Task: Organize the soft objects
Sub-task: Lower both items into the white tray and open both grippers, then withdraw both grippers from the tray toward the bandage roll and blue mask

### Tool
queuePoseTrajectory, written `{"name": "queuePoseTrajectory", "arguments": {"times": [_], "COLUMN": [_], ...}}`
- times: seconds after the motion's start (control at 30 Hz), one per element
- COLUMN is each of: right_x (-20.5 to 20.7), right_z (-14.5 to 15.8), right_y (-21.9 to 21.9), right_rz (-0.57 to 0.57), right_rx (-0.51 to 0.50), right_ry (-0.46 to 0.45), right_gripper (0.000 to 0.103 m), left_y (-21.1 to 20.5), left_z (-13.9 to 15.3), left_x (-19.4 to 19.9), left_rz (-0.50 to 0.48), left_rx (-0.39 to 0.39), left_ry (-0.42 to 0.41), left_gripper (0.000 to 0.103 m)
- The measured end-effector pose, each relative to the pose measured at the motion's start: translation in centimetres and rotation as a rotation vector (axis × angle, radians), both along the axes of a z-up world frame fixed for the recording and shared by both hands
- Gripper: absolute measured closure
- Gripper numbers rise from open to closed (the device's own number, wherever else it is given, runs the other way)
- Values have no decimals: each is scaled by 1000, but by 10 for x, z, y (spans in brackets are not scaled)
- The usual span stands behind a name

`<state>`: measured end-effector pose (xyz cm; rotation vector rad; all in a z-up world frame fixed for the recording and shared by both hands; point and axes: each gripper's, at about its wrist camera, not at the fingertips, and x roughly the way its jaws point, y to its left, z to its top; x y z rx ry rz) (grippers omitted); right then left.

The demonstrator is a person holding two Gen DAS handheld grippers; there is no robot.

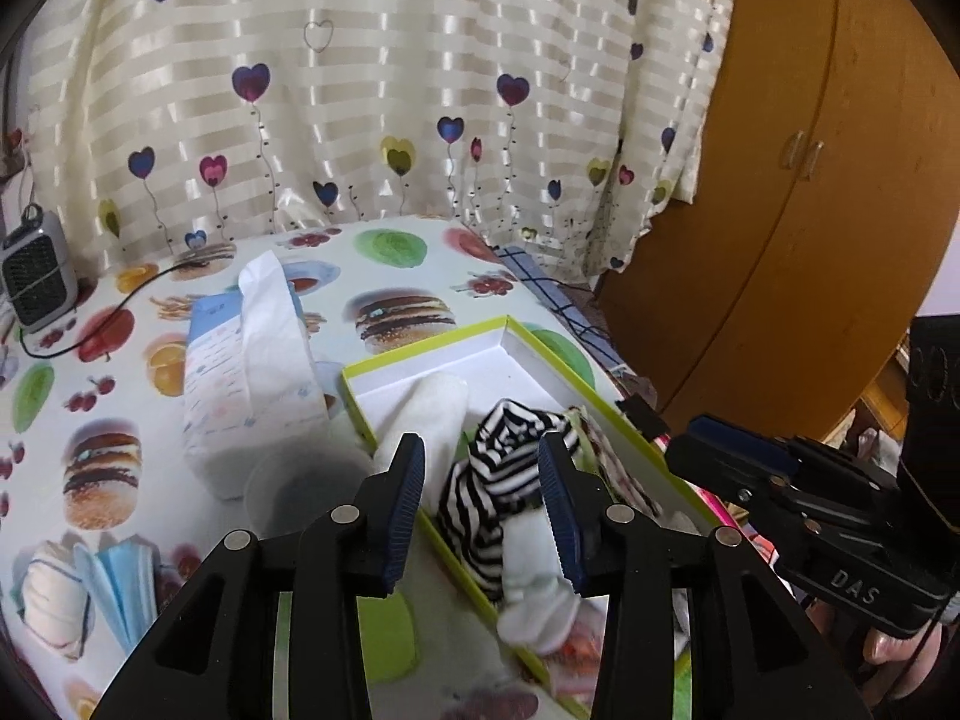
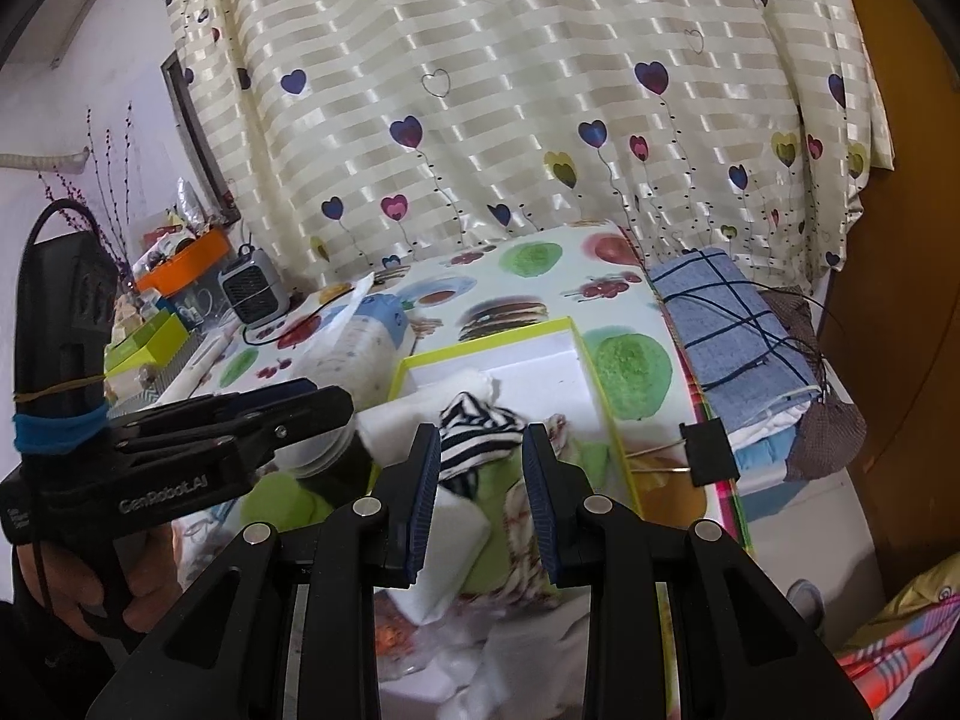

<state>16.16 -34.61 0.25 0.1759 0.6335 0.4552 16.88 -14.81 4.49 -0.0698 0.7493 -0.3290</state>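
Observation:
A shallow box with a yellow-green rim [image 1: 420, 354] holds a white sock [image 1: 444, 408], a black-and-white striped sock [image 1: 498, 468] and patterned cloths [image 2: 522, 516]. The striped sock's white toe [image 1: 534, 606] hangs over the near rim. My left gripper [image 1: 485, 507] hovers just above the striped sock, open, its pads clear of the fabric. My right gripper [image 2: 480, 498] stands open over the near end of the same box, with nothing pinched. Each gripper shows in the other's view: the right gripper [image 1: 696, 444] at the box's right side, the left gripper [image 2: 312, 399] at its left.
A tissue pack [image 1: 252, 372] and a clear plastic cup [image 1: 294, 492] stand left of the box. Blue face masks [image 1: 129, 582] and a rolled white sock [image 1: 54, 600] lie near left. A small heater [image 1: 36, 276], a folded blue cloth [image 2: 732, 336] and a binder clip [image 2: 711, 450] edge the table.

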Motion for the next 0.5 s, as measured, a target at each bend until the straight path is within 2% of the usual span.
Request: {"name": "queuePoseTrajectory", "arguments": {"times": [0.5], "right_x": [-39], "right_z": [20], "right_y": [30], "right_rz": [45], "right_rx": [-12], "right_ry": [-45], "right_gripper": [73], "left_y": [34], "left_z": [12], "left_x": [-52], "left_rz": [47], "left_rx": [-12], "left_ry": [-39], "left_gripper": [65]}}
